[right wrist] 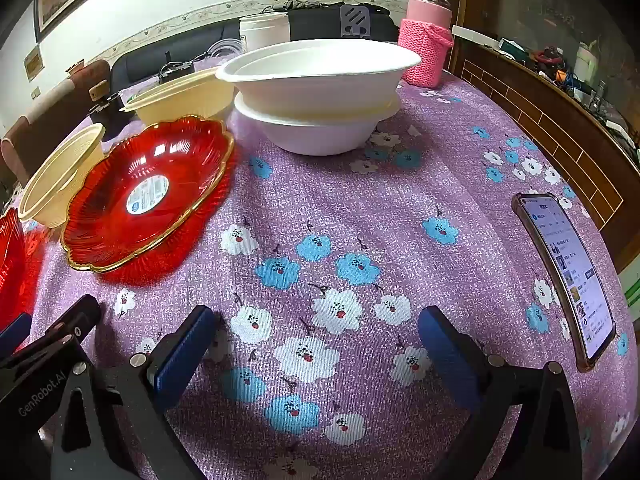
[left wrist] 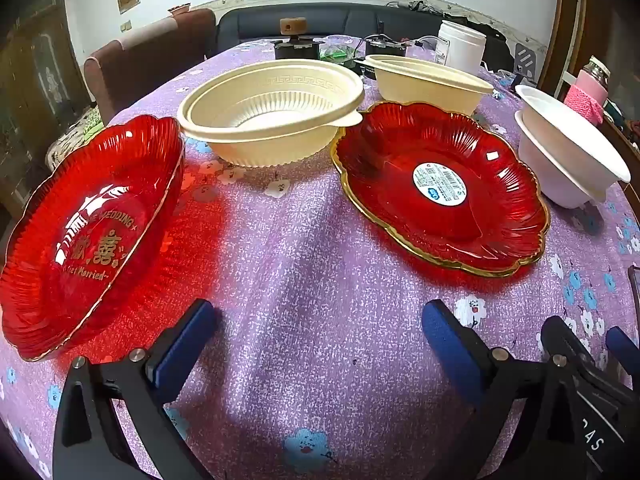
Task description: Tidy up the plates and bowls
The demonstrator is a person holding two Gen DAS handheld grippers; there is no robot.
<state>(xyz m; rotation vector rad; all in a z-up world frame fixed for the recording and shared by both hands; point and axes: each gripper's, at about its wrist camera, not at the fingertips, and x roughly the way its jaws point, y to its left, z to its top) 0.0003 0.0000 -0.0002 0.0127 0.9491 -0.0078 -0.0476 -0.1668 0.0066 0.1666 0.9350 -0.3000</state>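
In the left wrist view, a red plate with gold lettering [left wrist: 92,236] lies at the left, a second red plate with a round sticker [left wrist: 440,188] at the right. Behind them stand a cream ribbed bowl [left wrist: 272,112], another cream bowl [left wrist: 428,80] and two stacked white bowls [left wrist: 568,152]. My left gripper [left wrist: 320,320] is open and empty above the cloth between the plates. In the right wrist view, my right gripper [right wrist: 316,320] is open and empty, well short of the stacked white bowls [right wrist: 320,96] and the stickered red plate [right wrist: 148,196].
A phone [right wrist: 568,276] with its screen lit lies at the table's right edge. A pink knitted bottle [right wrist: 428,36] and a white jar [right wrist: 264,32] stand at the back. A brown chair [left wrist: 148,60] is at the far left. The table [right wrist: 360,208] has a purple floral cloth.
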